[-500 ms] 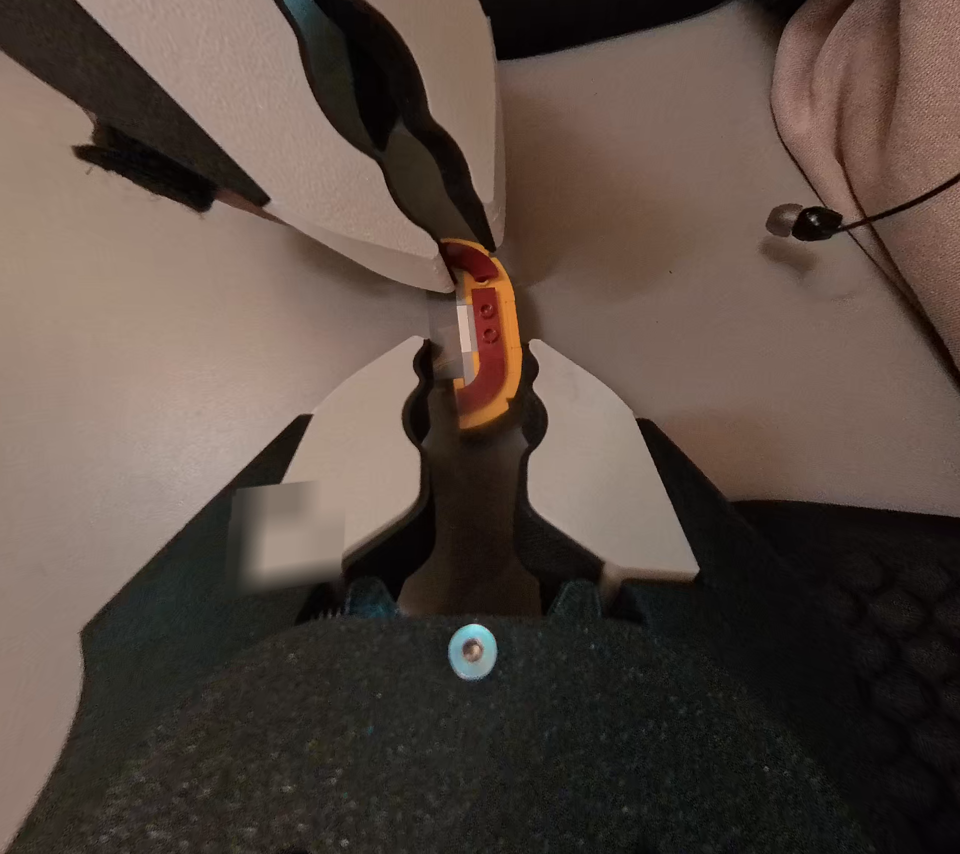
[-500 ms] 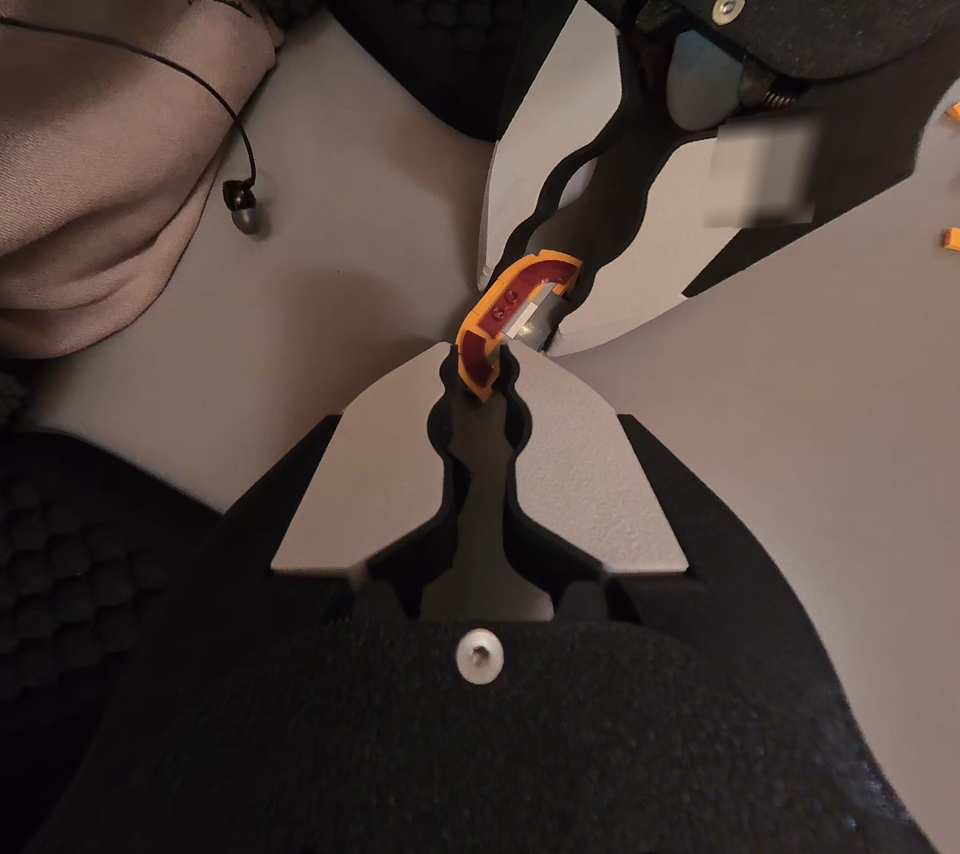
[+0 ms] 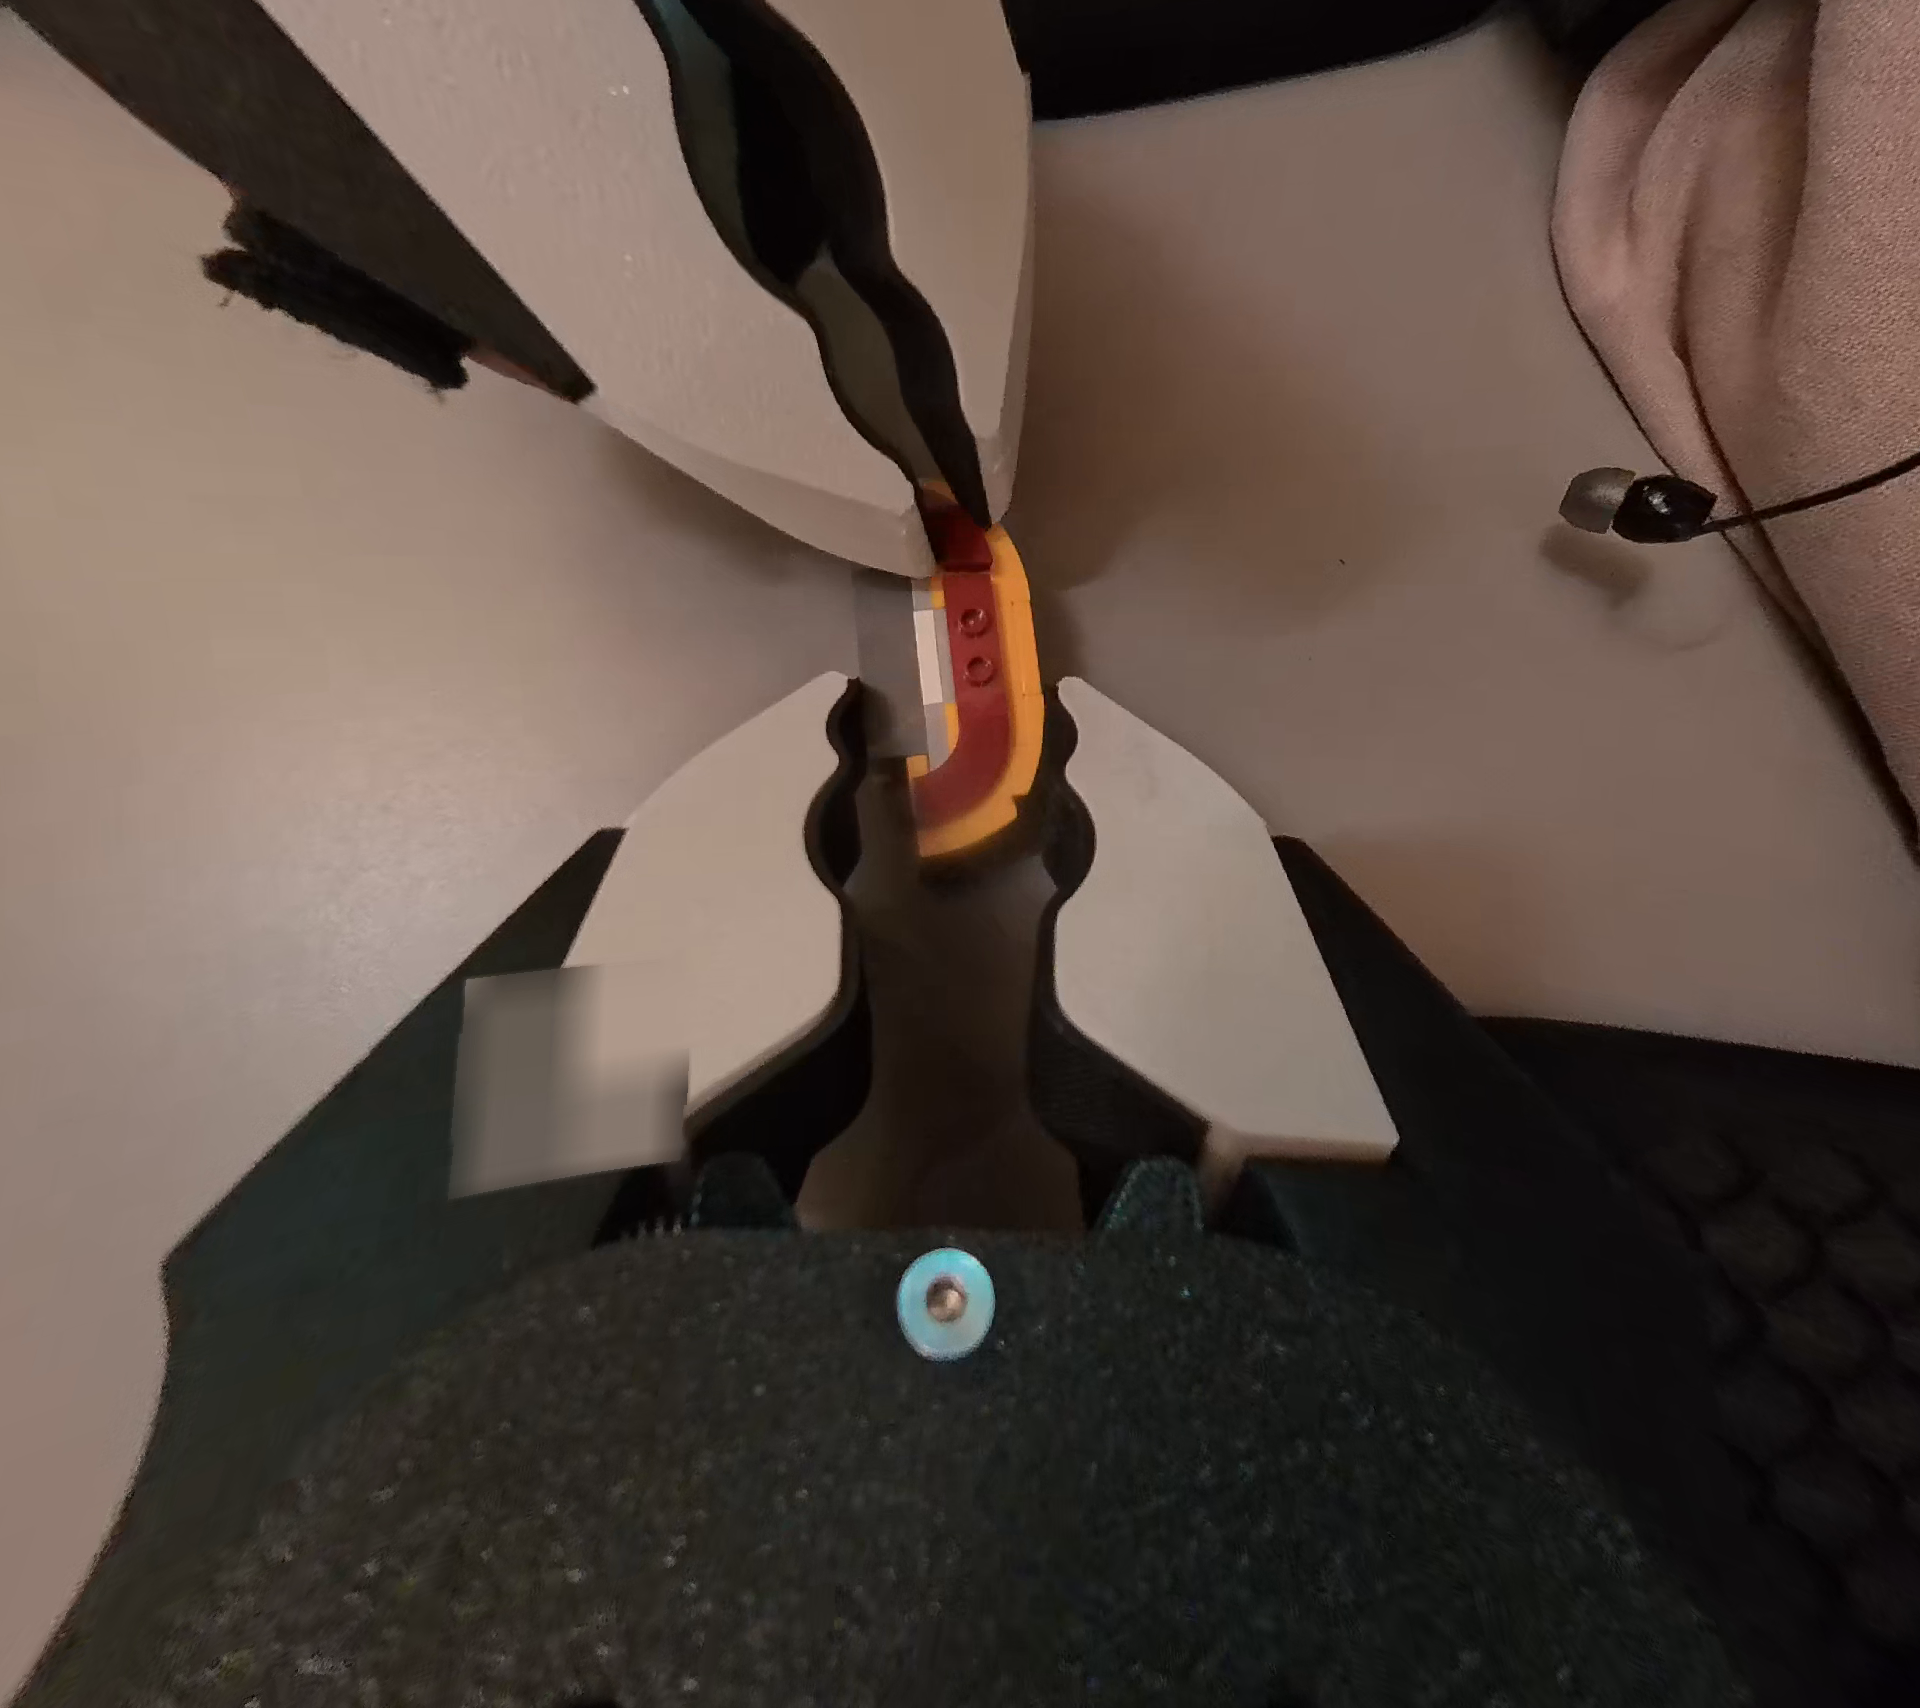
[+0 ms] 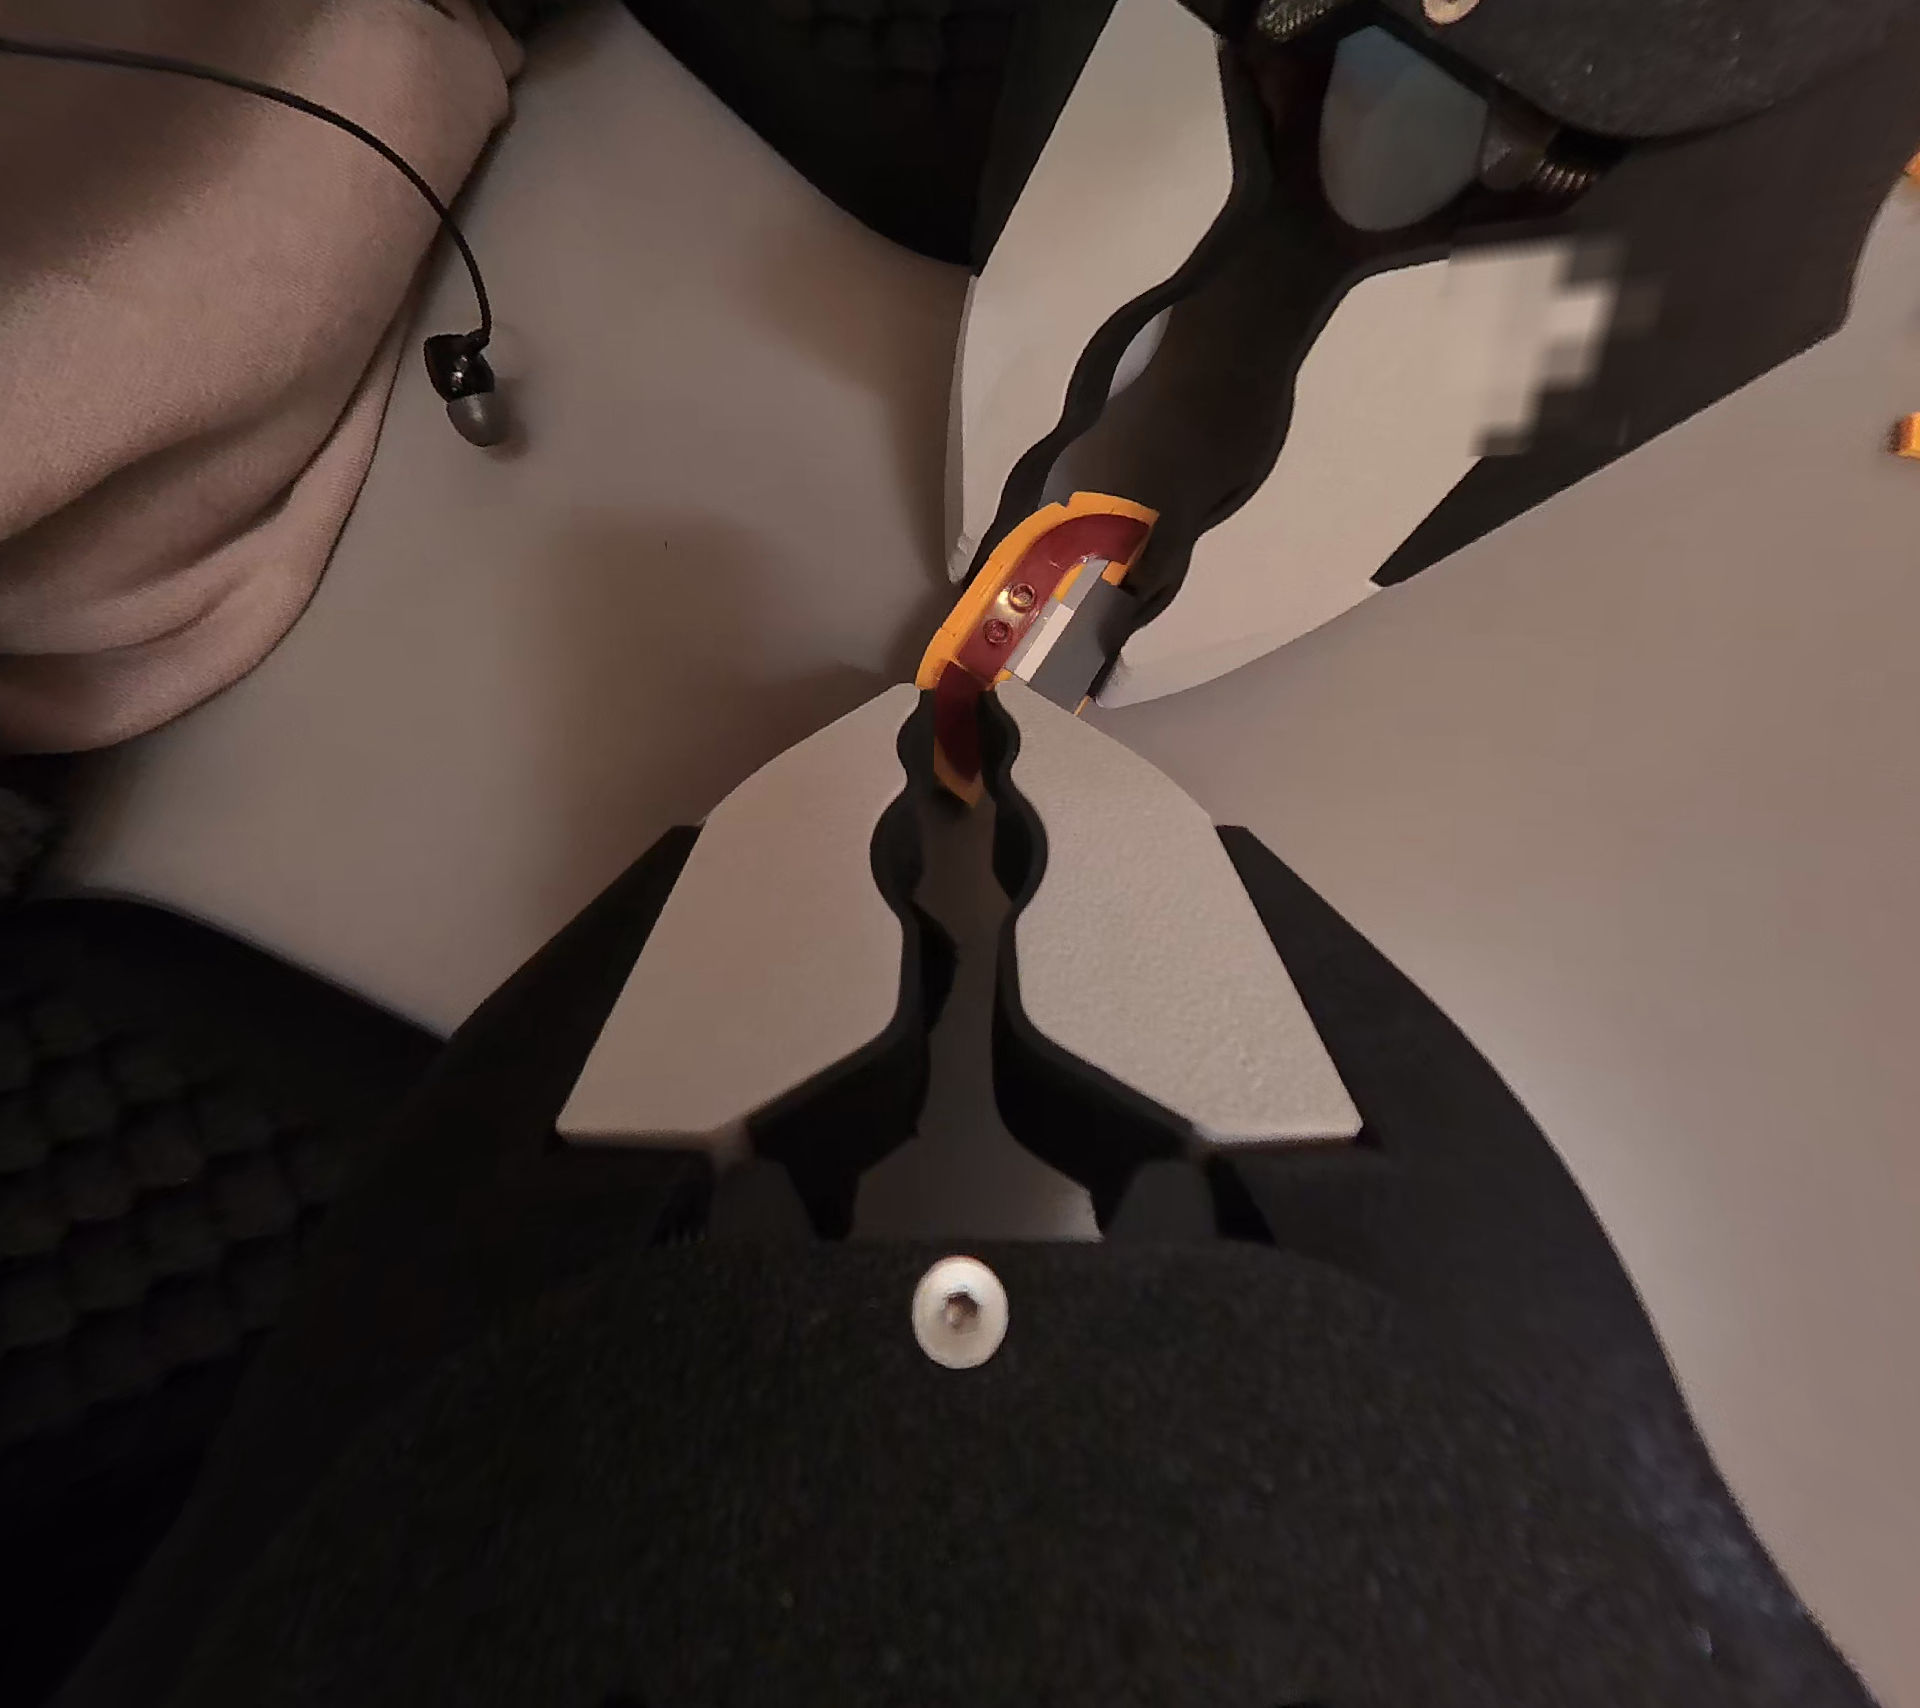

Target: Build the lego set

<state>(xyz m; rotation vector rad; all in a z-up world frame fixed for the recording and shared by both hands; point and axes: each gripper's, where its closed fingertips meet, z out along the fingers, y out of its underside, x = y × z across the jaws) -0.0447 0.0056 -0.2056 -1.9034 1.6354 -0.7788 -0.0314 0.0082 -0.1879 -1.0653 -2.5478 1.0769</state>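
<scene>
The left gripper [image 3: 951, 702] clamps one end of the curved orange, dark-red and grey lego assembly [image 3: 977, 671] above the pale table [image 3: 312, 671] — the right gripper [image 4: 951, 702] pinches the other end. Barely shifted since before — the press-fit seems unfinished.

At the centre of the left wrist view, the curved orange-and-dark-red lego assembly [image 3: 982, 671] sits between the left gripper [image 3: 951, 702] below and the right gripper [image 3: 951, 505] above; a black-corded earbud [image 3: 1621, 505] lies at right on the pale tabletop [image 3: 312, 671].
</scene>
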